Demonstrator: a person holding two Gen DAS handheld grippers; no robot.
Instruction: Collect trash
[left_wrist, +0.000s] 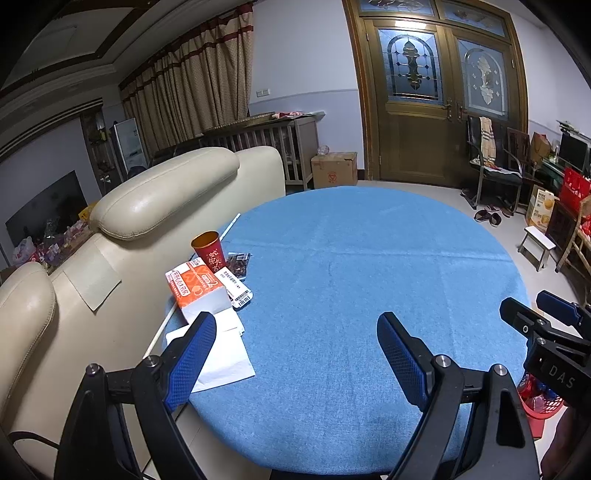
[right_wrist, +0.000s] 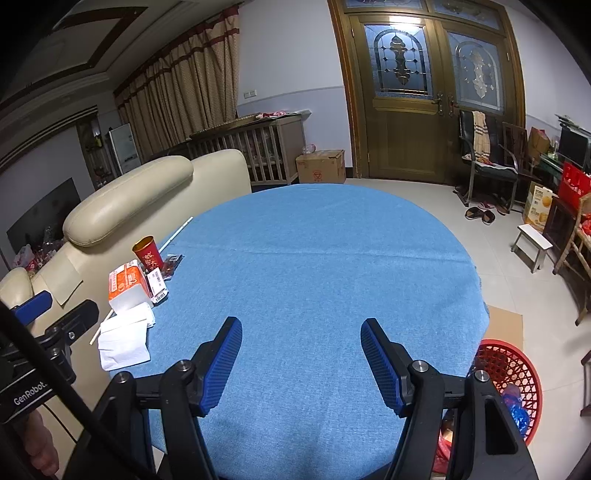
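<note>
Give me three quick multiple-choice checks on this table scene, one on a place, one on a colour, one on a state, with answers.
1. Where is the red basket?
A. On the floor by the table's right edge
B. On the sofa
C. On the table

2. What colour is the tablecloth?
A. Green
B. Blue
C. White

3. How does the right gripper stand?
A. Shut on the cup
B. Shut on a tissue
C. Open, nothing between its fingers

Answers:
1. A: the right wrist view shows the basket below the cloth's right edge, on the tiles.
2. B: blue cloth fills both views.
3. C: only bare cloth shows between its fingers; the red cup stands upright at the table's left edge.
</note>
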